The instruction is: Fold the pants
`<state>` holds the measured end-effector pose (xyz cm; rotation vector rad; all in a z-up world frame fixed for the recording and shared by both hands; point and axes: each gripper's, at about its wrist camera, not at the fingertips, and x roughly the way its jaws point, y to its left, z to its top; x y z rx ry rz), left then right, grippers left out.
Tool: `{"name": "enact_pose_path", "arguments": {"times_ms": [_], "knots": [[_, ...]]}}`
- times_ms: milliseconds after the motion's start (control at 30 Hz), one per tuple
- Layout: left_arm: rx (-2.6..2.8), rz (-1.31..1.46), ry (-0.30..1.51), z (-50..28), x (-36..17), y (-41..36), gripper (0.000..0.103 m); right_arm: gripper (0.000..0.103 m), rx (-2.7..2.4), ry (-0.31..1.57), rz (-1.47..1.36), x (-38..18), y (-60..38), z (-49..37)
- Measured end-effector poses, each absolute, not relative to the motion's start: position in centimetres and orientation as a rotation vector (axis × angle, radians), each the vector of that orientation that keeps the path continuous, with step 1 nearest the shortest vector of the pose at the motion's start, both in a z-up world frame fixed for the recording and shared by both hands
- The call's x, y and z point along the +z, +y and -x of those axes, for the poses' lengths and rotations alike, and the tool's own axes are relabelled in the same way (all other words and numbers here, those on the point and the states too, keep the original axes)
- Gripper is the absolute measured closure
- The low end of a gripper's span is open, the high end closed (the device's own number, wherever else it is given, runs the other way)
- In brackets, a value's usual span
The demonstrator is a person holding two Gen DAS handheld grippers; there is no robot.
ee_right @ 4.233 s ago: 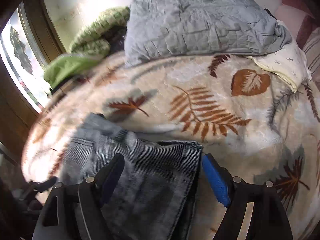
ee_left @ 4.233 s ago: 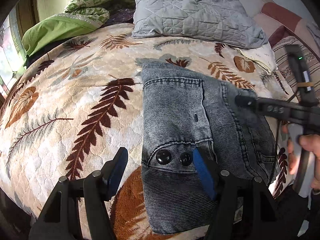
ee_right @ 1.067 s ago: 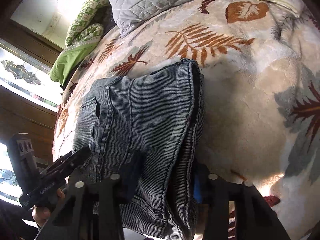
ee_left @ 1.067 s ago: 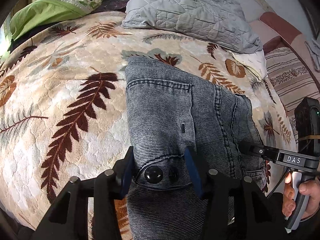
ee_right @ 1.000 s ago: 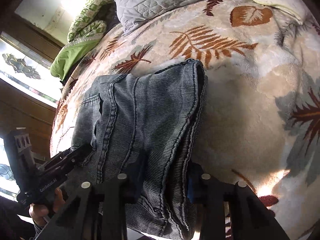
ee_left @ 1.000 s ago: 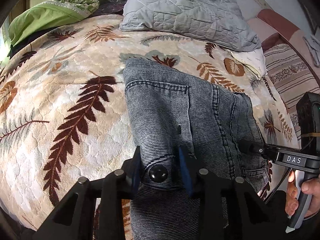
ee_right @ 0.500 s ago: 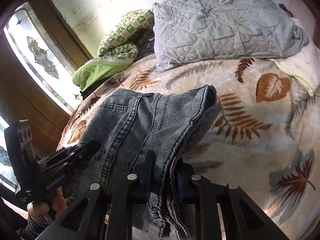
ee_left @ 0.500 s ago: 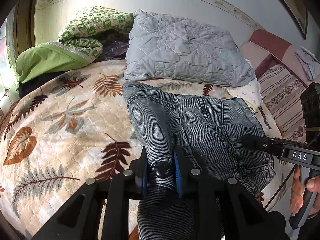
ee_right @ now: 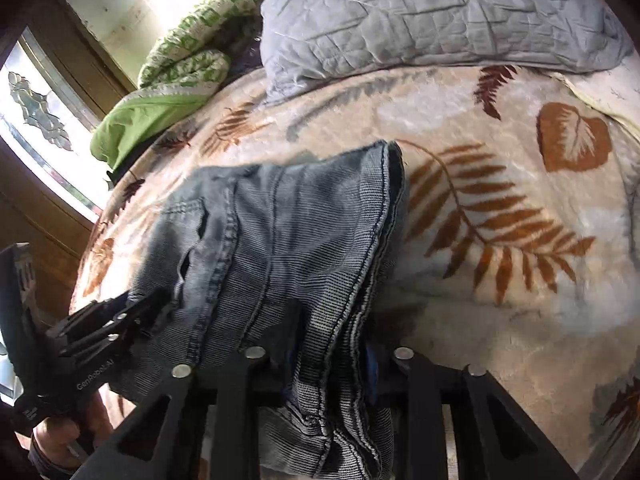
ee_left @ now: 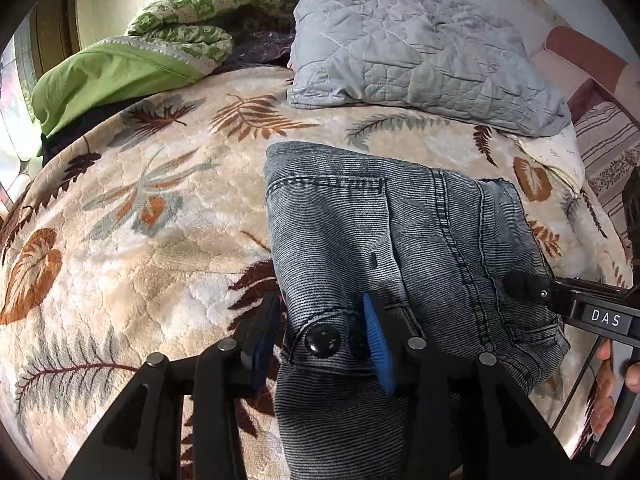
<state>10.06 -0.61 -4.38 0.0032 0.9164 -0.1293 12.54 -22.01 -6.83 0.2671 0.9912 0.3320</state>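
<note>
Folded grey-blue jeans (ee_left: 400, 240) lie flat on the leaf-patterned blanket (ee_left: 140, 220). My left gripper (ee_left: 320, 308) straddles the near left corner, around two black buttons (ee_left: 322, 340). Its jaws are opening and the blue pads (ee_left: 376, 340) stand off the cloth. My right gripper (ee_right: 332, 344) is at the jeans' (ee_right: 280, 240) near right edge. Its jaws are opening too, and the stacked hems still fill the gap. Each view shows the other gripper from the side, the right gripper (ee_left: 520, 284) and the left gripper (ee_right: 120, 320), each with a hand (ee_right: 60, 432) on its handle.
A grey quilted pillow (ee_left: 420, 52) lies just beyond the jeans. A green blanket (ee_left: 112, 76) and a green patterned quilt (ee_left: 212, 4) are heaped at the back left. A window (ee_right: 40, 120) is at the left, striped bedding (ee_left: 608, 148) at the right. The jeans' near end hangs over the bed edge.
Half a second ago both grippers held the jeans lifted off the bed. The jeans now lie flat, nearer the pillow than a second ago, and both pairs of jaws have widened.
</note>
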Motion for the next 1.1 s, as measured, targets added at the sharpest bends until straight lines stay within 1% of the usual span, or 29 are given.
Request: {"name": "enact_pose_path", "arguments": {"times_ms": [33,67,100,133,167,233,267,333,367,433,467,533,600,700,933,1100], "knots": [[-0.134,0.014,0.924,-9.6,-3.7,-0.3,0.043,0.057,0.331,0.986,-0.287,-6.8,-22.4,-12.3],[-0.142,0.045,0.919,-9.0,-2.9,0.1,0.041,0.047,0.324,0.986,-0.302,-6.5,-22.9,-12.0],[-0.153,0.073,0.898,-8.3,-2.0,0.5,0.041,0.046,0.311,0.982,-0.303,-5.9,-23.2,-11.6],[-0.16,0.086,0.872,-7.4,-1.0,0.7,0.036,0.046,0.307,0.956,-0.295,-5.0,-23.4,-11.0],[-0.154,0.093,0.841,-6.3,-0.3,0.9,0.029,0.046,0.313,0.921,-0.283,-4.0,-23.4,-10.1],[-0.141,0.088,0.806,-4.7,0.0,0.8,0.023,0.044,0.342,0.862,-0.267,-2.2,-23.3,-8.2],[-0.14,0.065,0.821,-4.6,-0.5,0.4,0.023,0.038,0.358,0.841,-0.263,-1.7,-23.0,-7.3],[-0.119,-0.015,0.901,-5.0,-2.9,-0.7,0.023,0.035,0.375,0.857,-0.214,-2.4,-21.8,-6.2],[-0.11,-0.028,0.932,-5.2,-4.0,-0.9,0.021,0.034,0.372,0.899,-0.171,-3.6,-21.0,-6.1],[-0.104,0.009,0.936,-4.9,-4.3,-0.9,0.021,0.033,0.32,1.021,-0.058,-7.2,-19.5,-6.9],[-0.092,0.016,0.923,-4.6,-3.6,-0.8,0.021,0.033,0.318,0.981,-0.056,-7.1,-19.5,-6.5],[-0.083,0.014,0.887,-3.9,-2.1,-0.6,0.021,0.033,0.309,0.965,-0.07,-5.6,-19.7,-5.9],[-0.065,0.012,0.856,-3.3,-0.8,-0.4,0.021,0.033,0.302,0.907,-0.064,-3.8,-19.9,-5.0],[-0.028,0.013,0.829,-2.4,0.1,0.1,0.021,0.026,0.292,0.836,-0.053,-2.3,-19.9,-3.0],[0.017,0.016,0.851,-1.5,-0.1,1.1,0.021,0.025,0.291,0.82,-0.069,-2.7,-19.0,0.4],[0.033,0.026,0.867,-0.9,-0.3,1.6,0.021,0.025,0.339,0.828,-0.041,-4.0,-17.6,2.5]]}}
